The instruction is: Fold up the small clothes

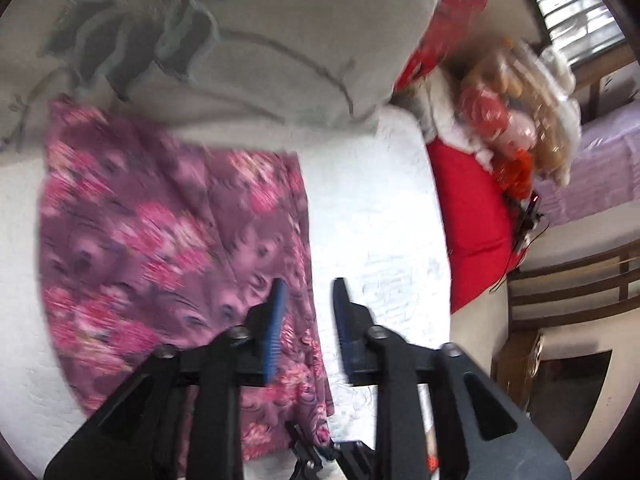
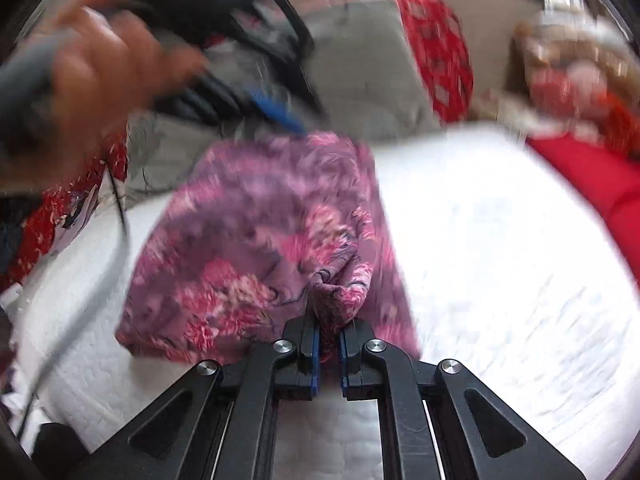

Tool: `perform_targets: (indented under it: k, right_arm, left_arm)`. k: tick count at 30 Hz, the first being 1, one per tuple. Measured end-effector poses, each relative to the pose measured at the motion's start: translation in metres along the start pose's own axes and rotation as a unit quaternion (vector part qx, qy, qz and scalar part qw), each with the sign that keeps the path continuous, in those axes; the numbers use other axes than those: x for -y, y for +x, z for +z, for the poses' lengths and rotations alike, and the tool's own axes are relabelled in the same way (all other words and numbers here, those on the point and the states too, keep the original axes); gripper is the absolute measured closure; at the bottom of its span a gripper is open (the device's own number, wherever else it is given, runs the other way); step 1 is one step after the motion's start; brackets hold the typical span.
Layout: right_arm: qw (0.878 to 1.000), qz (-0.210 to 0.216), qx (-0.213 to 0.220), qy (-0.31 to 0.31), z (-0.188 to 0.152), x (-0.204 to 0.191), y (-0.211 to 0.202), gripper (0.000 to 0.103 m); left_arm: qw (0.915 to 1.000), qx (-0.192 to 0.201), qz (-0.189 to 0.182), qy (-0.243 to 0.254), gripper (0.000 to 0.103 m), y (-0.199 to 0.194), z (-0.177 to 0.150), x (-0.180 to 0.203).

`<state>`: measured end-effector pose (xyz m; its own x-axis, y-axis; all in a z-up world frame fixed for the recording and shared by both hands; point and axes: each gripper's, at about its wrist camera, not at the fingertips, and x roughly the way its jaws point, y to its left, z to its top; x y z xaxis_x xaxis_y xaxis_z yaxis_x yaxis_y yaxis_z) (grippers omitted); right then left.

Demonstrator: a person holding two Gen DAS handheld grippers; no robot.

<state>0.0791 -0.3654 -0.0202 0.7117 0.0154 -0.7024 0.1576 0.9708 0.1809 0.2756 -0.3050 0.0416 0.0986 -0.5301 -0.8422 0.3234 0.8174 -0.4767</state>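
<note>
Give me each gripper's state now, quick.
Left gripper: open, nothing between its jaws, over the floral garment.
Right gripper: closed on a bunched edge of the floral garment.

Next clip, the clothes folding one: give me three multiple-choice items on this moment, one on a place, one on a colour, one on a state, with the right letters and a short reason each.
1. What does the floral garment lie on?
A. a white bed cover
B. a wooden floor
C. a glass table

2. What colour is the cushion at the edge of the bed?
A. green
B. red
C. black

3. How does the right gripper stand?
A. wide open over bare cover
B. out of sight
C. shut on a bunch of the garment

Key:
1 A, the white bed cover shows all round the cloth.
2 B, it is plain red in both views.
3 C, a fold of floral cloth is pinched between its blue pads, while the left gripper has its jaws apart with nothing gripped.
</note>
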Motion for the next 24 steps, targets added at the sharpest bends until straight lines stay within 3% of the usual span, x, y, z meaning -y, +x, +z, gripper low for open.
perform_targets:
  k: [2, 4, 6, 8, 11, 13, 16, 18, 19, 20, 22, 24]
  right_arm:
    - [1.000, 0.013, -0.015, 0.013, -0.003, 0.006, -0.001, 0.089]
    - [0.999, 0.034, -0.001, 0.024, -0.001, 0.013, -0.016, 0.086]
    - [0.997, 0.045, 0.041, 0.050, 0.014, 0.030, -0.039, 0.071]
    - [0.993, 0.037, 0.078, 0.079, 0.037, 0.049, -0.047, 0.046]
    - [0.991, 0.062, 0.064, 0.102, 0.089, 0.064, -0.017, 0.045]
    - [0.987, 0.101, 0.017, 0.123, 0.120, 0.066, 0.029, 0.045]
    - [0.985, 0.100, -0.036, 0.135, 0.138, 0.059, 0.086, 0.045]
    - [0.982, 0.110, -0.079, 0.134, 0.142, 0.051, 0.121, 0.046]
    - [0.979, 0.126, -0.106, 0.124, 0.142, 0.045, 0.134, 0.059]
    - [0.979, 0.130, -0.120, 0.104, 0.138, 0.039, 0.141, 0.099]
    - [0.989, 0.112, -0.094, 0.035, 0.143, 0.026, 0.132, 0.098]
    - [0.990, 0.127, -0.035, 0.048, 0.147, 0.038, 0.110, 0.098]
  left_arm:
    - [0.9991, 0.038, 0.017, 0.001, 0.048, -0.024, 0.000, -0.017]
    - [0.9965, 0.072, 0.041, -0.004, 0.045, -0.046, -0.003, -0.048]
    - [0.9955, 0.074, 0.056, -0.020, 0.045, -0.053, -0.009, -0.079]
    - [0.9947, 0.064, 0.062, -0.052, 0.045, -0.051, -0.017, -0.109]
    - [0.9931, 0.043, 0.038, -0.102, 0.045, -0.039, -0.035, -0.140]
    - [0.9922, 0.034, 0.029, -0.116, 0.045, -0.031, -0.043, -0.149]
    - [0.9928, 0.033, 0.029, -0.112, 0.045, -0.029, -0.049, -0.151]
    - [0.9938, 0.036, 0.025, -0.102, 0.045, -0.034, -0.051, -0.148]
    - [0.9942, 0.041, 0.022, -0.097, 0.045, -0.038, -0.050, -0.147]
    - [0.9944, 0.046, 0.017, -0.093, 0.045, -0.041, -0.049, -0.145]
    - [0.9944, 0.064, 0.010, -0.083, 0.045, -0.048, -0.048, -0.140]
    - [0.9943, 0.075, 0.030, -0.069, 0.045, -0.043, -0.047, -0.134]
